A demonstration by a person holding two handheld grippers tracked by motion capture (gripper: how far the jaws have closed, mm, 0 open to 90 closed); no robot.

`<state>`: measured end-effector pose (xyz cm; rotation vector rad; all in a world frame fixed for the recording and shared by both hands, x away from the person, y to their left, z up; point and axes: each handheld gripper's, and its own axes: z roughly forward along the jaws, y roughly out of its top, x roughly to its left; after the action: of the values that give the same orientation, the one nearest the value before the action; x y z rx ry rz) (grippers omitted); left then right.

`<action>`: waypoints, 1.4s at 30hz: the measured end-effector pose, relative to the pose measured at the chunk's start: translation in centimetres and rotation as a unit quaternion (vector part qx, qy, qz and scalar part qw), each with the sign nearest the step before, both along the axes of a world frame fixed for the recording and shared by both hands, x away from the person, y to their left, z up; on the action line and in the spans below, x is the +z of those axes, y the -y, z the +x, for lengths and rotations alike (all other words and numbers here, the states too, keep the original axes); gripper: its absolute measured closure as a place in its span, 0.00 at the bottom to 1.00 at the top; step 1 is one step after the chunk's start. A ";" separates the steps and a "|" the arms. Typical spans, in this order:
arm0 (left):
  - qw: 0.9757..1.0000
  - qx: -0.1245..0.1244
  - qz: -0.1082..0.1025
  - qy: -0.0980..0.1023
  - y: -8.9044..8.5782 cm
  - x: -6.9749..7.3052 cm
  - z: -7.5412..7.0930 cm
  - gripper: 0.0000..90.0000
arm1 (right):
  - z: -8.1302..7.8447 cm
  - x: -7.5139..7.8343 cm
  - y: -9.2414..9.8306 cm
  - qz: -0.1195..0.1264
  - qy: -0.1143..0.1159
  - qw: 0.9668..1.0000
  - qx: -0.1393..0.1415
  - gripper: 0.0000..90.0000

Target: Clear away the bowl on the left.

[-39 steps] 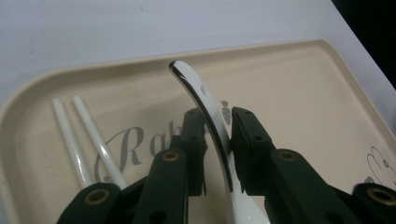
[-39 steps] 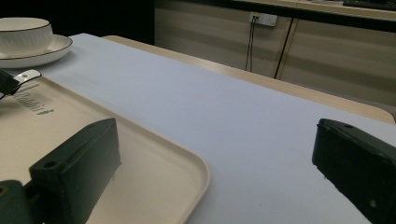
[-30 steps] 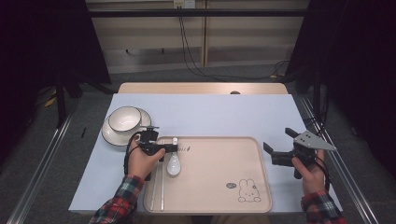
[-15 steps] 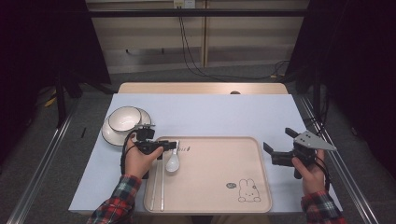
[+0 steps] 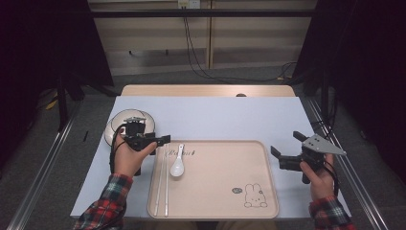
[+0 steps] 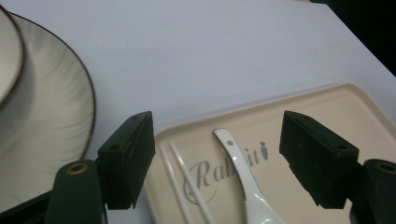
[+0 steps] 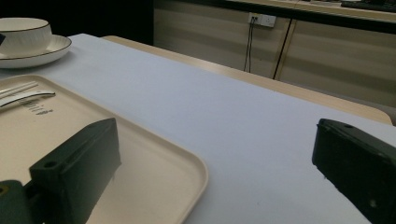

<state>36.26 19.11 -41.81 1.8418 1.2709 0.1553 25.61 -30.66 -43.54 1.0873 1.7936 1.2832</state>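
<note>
Left claw: the left claw (image 5: 165, 139) hovers over the tray's far left corner, jaws spread with nothing between them; they have just been opening, apparently to let go of the spoon.
Spoon: the white spoon (image 5: 178, 164) lies flat on the tray just below that claw, handle pointing to the surface's far edge, free of the jaws.
Chopsticks: two white chopsticks (image 5: 163, 181) lie side by side along the tray's left rim, just beside the spoon, as in a place setting.
Tray: the beige tray (image 5: 225, 163), with a rabbit drawing, sits at the near edge of the surface, centred.
Bowl and saucer: a pale bowl (image 5: 125, 123) stands on its saucer (image 6: 60, 112) near the left edge, just off the tray, likely next to be moved.
Right claw: the right claw (image 5: 283, 155) waits past the tray's right rim, jaws apart and empty.
Surface: a pale blue sheet (image 5: 215, 120) covers the surface.
Room: dim, dark at both sides, with wooden panels and hanging cables beyond the far edge.
</note>
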 end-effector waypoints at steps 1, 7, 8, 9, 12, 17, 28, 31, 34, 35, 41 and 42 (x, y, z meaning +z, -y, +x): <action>1.000 0.000 0.002 0.000 -0.2 0.1 0.0 0.29 | 0.0 0.0 0.0 -0.001 0.000 1.000 -0.001 0.01; 1.000 0.008 0.009 0.003 -1.1 0.8 0.2 0.26 | 0.0 0.0 0.0 0.000 0.000 1.000 -0.002 0.01; 1.000 0.007 0.011 0.004 -1.3 0.9 0.3 0.25 | 0.0 0.0 0.0 0.000 0.001 1.000 -0.002 0.01; 1.000 0.010 0.010 0.005 -1.4 1.1 0.3 0.25 | 0.0 0.0 0.0 0.000 0.000 1.000 -0.002 0.01; 1.000 0.010 0.016 0.005 -1.8 1.4 0.4 0.23 | 0.0 0.0 0.0 -0.001 0.001 1.000 -0.001 0.01; 1.000 0.019 0.021 0.009 -2.5 2.1 0.6 0.22 | 0.0 0.0 0.0 0.000 -0.001 1.000 -0.001 0.01; 0.999 0.032 0.030 0.008 -4.0 2.8 1.0 0.20 | -0.1 0.0 0.1 0.000 -0.001 1.000 -0.001 0.01; 0.999 0.037 0.032 0.010 -4.4 3.1 1.1 0.20 | 0.0 0.0 0.1 0.001 0.001 1.000 -0.002 0.01; 0.999 0.042 0.033 0.012 -4.9 3.4 1.2 0.20 | 0.0 0.0 0.1 0.001 -0.001 1.000 -0.001 0.01; 0.998 0.043 0.036 0.011 -5.0 3.5 1.2 0.20 | 0.0 0.0 0.1 0.001 -0.001 1.000 -0.001 0.01; 0.998 0.059 0.035 0.010 -6.0 3.8 1.3 0.19 | 0.0 0.0 0.1 0.001 0.002 1.000 -0.002 0.01; 0.997 0.062 0.037 0.012 -6.2 3.8 1.4 0.19 | 0.0 0.0 0.1 0.001 0.001 1.000 -0.002 0.01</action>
<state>37.63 25.30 -38.02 1.8174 1.3802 0.2935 25.61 -30.72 -43.52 1.0891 1.7879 1.2850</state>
